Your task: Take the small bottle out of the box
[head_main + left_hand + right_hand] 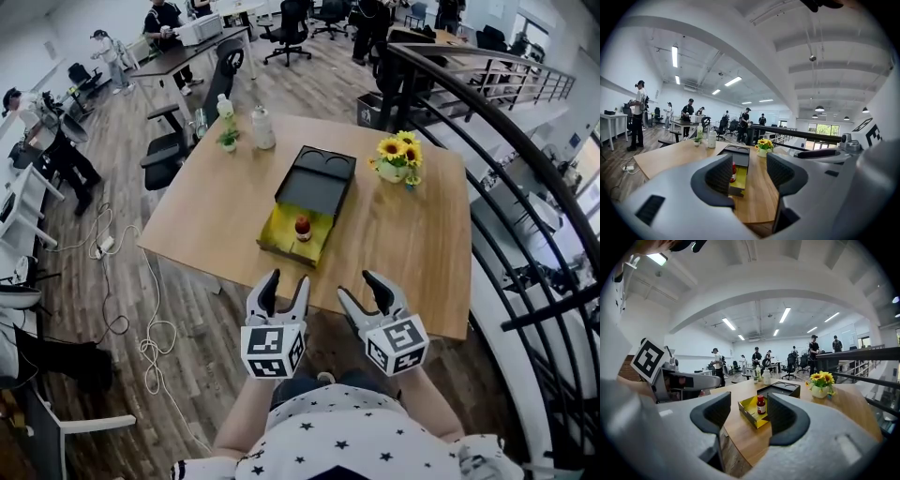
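Small bottle (303, 228) upright inside the yellow box (279, 232). Probably light, stiff, slick; best pinched mid-body, under the cap. Left hand-held gripper (287, 281) and right hand-held gripper (359, 287) wide, empty, well short of box.

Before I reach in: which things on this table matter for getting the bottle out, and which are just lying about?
For the job:
small bottle, standing in the open yellow box
left gripper and right gripper, both open and empty

Just lying about:
black case at the box's far end
sunflower vase
potted plant
white jar
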`<state>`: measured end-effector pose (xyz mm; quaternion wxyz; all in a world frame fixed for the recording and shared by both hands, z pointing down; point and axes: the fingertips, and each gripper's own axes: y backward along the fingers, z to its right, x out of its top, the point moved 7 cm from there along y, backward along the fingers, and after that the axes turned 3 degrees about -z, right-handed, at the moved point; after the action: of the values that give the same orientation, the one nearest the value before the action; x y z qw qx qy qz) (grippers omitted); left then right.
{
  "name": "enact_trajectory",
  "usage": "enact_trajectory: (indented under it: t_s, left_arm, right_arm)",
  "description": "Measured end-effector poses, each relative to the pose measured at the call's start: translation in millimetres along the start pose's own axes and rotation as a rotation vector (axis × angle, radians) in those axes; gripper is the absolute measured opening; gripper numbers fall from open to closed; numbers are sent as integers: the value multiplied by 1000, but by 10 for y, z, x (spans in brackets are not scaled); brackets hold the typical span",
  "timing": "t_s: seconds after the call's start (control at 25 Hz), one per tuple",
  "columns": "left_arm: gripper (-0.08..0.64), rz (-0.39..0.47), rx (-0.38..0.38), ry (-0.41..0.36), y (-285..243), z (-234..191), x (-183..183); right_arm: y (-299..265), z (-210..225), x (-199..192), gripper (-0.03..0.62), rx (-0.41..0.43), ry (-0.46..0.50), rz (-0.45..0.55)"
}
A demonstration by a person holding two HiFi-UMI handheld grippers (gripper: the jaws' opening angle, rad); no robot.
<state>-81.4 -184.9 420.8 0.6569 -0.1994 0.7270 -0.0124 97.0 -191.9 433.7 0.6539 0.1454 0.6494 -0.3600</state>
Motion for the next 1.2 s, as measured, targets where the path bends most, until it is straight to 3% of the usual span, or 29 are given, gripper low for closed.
enact_trajectory:
  t_s: [0.6,1.2]
  left_arm:
    - [215,-64,20,-16,-744,-337,-135]
    - [215,-217,-46,-37,-1683,-686,-276]
  right_arm:
    - [-427,352,-56,225,-13,-37,-27]
    - [-1158,739,150,225,-17,-57,-66]
